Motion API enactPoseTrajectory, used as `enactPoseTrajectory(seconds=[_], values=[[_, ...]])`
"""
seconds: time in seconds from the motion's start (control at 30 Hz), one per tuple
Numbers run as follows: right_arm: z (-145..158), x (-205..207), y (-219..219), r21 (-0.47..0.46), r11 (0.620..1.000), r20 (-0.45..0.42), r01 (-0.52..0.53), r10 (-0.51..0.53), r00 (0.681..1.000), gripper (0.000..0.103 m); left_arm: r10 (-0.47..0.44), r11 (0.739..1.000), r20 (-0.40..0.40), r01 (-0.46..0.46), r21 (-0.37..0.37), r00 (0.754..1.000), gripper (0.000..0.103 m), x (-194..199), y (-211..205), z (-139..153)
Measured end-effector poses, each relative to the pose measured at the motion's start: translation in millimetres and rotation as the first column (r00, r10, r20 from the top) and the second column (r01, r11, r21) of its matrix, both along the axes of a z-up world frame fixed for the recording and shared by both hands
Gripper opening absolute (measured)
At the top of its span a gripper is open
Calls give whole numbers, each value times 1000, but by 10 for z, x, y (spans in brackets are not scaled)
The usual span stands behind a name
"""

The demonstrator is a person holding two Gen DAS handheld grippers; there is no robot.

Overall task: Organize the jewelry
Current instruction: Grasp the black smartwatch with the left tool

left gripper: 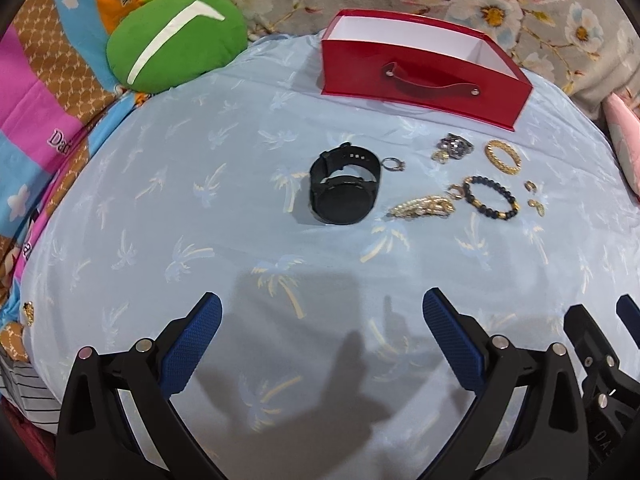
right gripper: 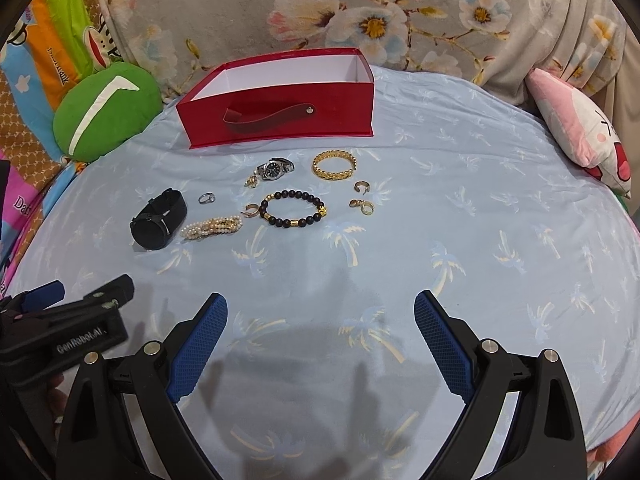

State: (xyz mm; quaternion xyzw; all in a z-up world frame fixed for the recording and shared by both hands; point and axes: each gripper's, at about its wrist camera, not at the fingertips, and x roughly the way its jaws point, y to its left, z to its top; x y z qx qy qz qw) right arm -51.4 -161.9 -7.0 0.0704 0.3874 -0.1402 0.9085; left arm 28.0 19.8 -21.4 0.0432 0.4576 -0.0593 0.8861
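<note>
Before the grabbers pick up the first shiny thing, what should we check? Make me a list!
1. Left gripper open and holding nothing: ok.
2. Right gripper open and holding nothing: ok.
3. Red box open on top, white inside showing: ok.
4. Whole box floor free for jewelry: cannot tell, the front wall hides part of it.
5. Black watch lies apart from the pearl bracelet, easy to grab alone: ok.
6. Black bead bracelet has free space around it: not ok, a small gold ring sits right at its edge.
</note>
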Motion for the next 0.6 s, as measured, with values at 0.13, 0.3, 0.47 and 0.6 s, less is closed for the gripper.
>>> enactPoseTrajectory(seconds=[0.13, 0.3, 0.47, 0.6], values=[[-73, 132, -78, 20, 1000, -25, -4, 5, 1000, 93, 32, 999, -17, -32, -10, 999, 98, 166, 106, -63], [-158, 267, -142, 29, 1000, -54, 2, 0, 999, 93, 62, 994, -43, -65, -87, 997, 98, 471, 229, -89], [-216, 388, -219, 35, 999, -72, 8, -6, 997, 93, 47, 985, -83, -60, -160, 995, 98, 769, 166, -160], [-268, 468, -261, 37, 999, -85, 14, -11, 996, 93, 28, 986, -88, -42, -159, 996, 98, 939, 4, -230]])
